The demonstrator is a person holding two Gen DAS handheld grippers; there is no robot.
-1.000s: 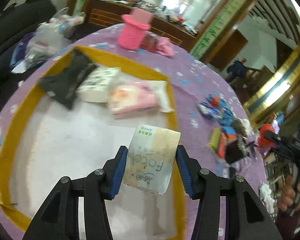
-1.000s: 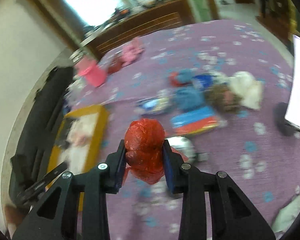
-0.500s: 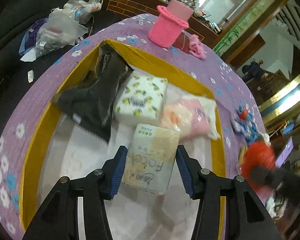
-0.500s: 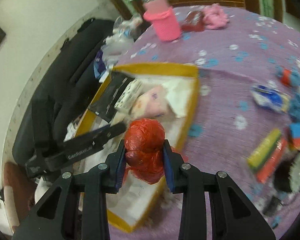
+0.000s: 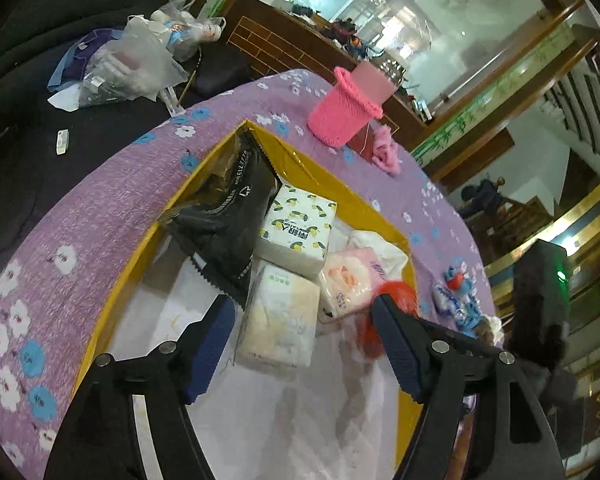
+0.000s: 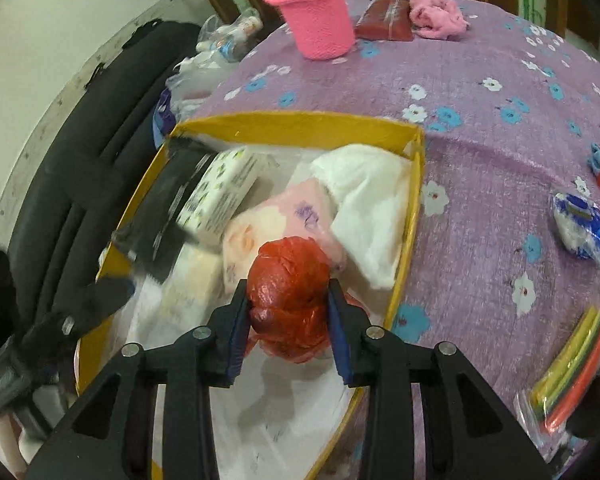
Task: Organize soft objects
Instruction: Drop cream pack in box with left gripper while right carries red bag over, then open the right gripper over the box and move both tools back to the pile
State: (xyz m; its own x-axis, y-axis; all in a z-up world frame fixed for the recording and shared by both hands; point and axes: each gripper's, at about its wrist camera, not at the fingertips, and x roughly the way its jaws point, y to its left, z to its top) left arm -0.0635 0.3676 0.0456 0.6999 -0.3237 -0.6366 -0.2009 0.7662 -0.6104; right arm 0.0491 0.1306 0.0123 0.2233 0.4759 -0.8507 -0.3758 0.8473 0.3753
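Released a moment ago, the cream tissue pack point(image 5: 278, 316) lies in the yellow box point(image 5: 300, 162), left gripper point(image 5: 304, 346) spreading clear; right gripper point(image 6: 288, 318) (jaws loosening) holds the red bag point(image 6: 290, 300) above it.

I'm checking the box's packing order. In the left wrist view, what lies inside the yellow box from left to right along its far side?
black pouch → lemon-print tissue pack → pink tissue pack, all inside the yellow box.
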